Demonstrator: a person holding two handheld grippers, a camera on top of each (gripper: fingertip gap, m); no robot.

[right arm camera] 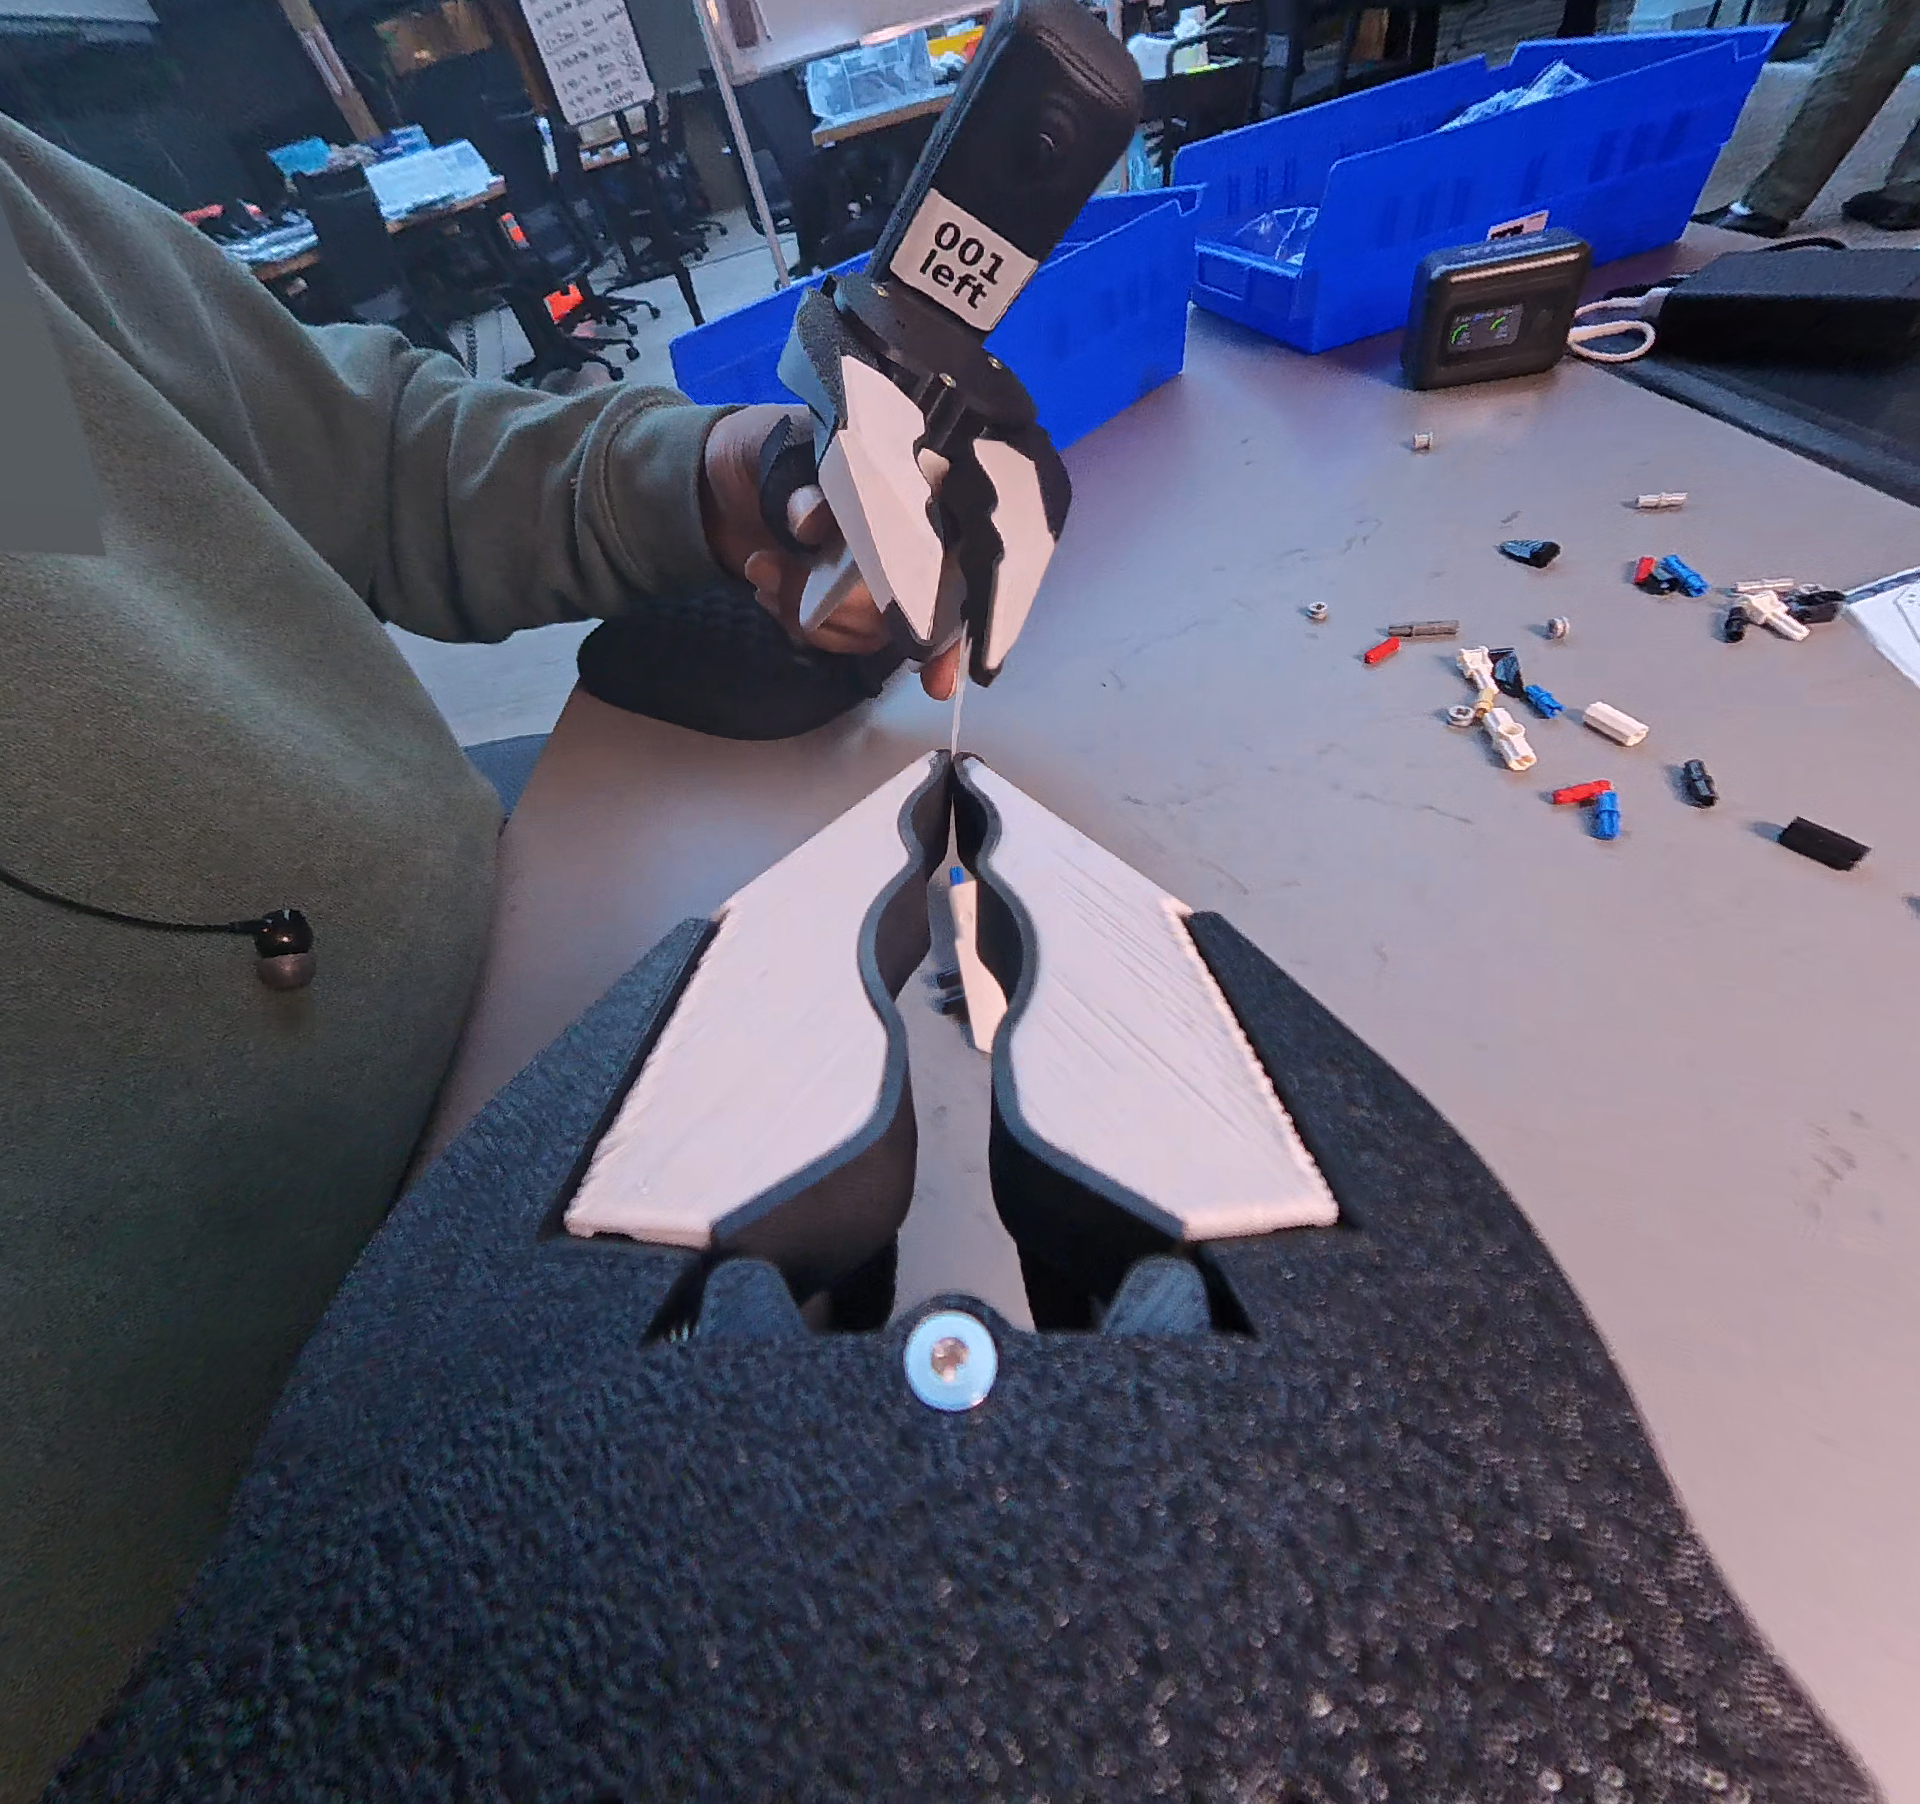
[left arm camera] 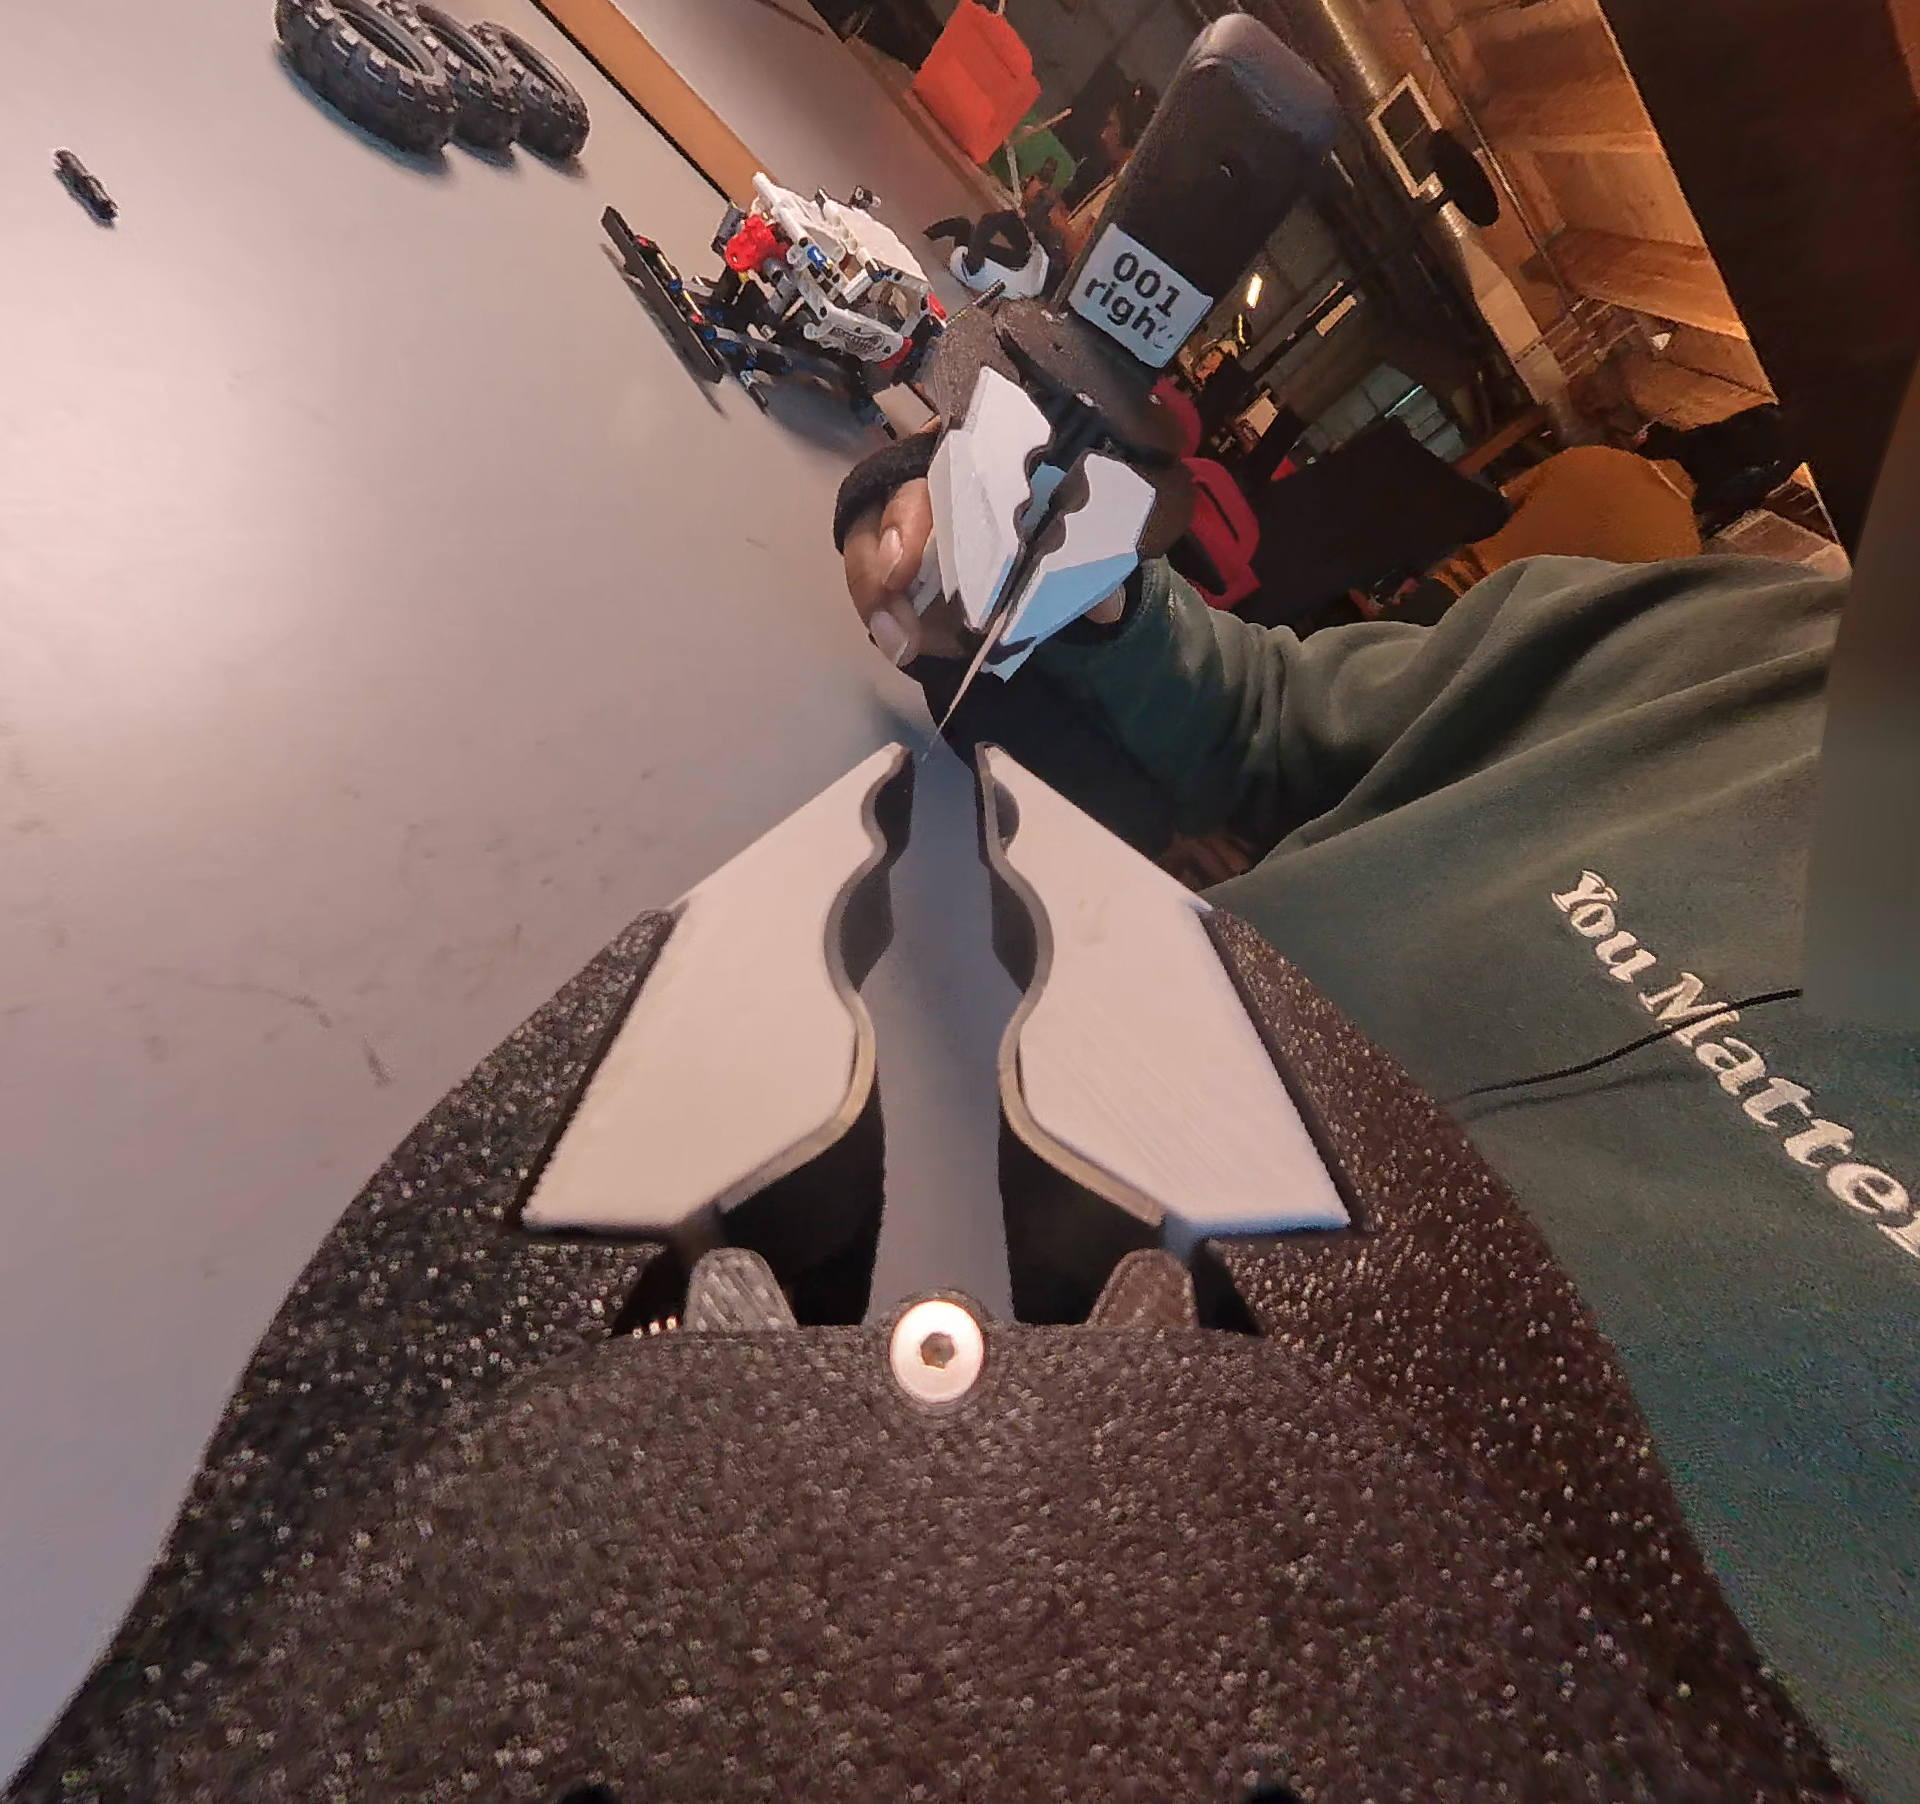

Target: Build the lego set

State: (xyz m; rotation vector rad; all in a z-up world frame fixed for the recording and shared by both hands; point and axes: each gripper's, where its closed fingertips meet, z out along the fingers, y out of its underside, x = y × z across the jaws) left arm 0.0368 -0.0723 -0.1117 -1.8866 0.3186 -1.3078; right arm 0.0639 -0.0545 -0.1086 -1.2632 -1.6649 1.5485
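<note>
Behind me stretches a busy workshop with desks, chairs, a whiteboard and wooden beams under warm light. Nearer lies a grey surface [right arm camera: 1351,975], scuffed in places. On it, in my right wrist view, loose lego pieces [right arm camera: 1507,715] in white, red, blue and black are scattered to the right, well apart from my hands. Two blue bins [right arm camera: 1455,196] stand at the far edge, beside a small dark device with a screen [right arm camera: 1493,305].

In my left wrist view, three black tyres [left arm camera: 426,76] lie in a row, a small black pin [left arm camera: 85,185] sits apart from them, and the half-built lego vehicle [left arm camera: 810,300], white with red parts, stands farther along.

My right gripper [right arm camera: 953,767] is pinched closed on a thin white strip [right arm camera: 957,715] that runs across to my left gripper [left arm camera: 945,762], whose fingers stand narrowly apart around its tip. Whether they touch it, I cannot tell.
</note>
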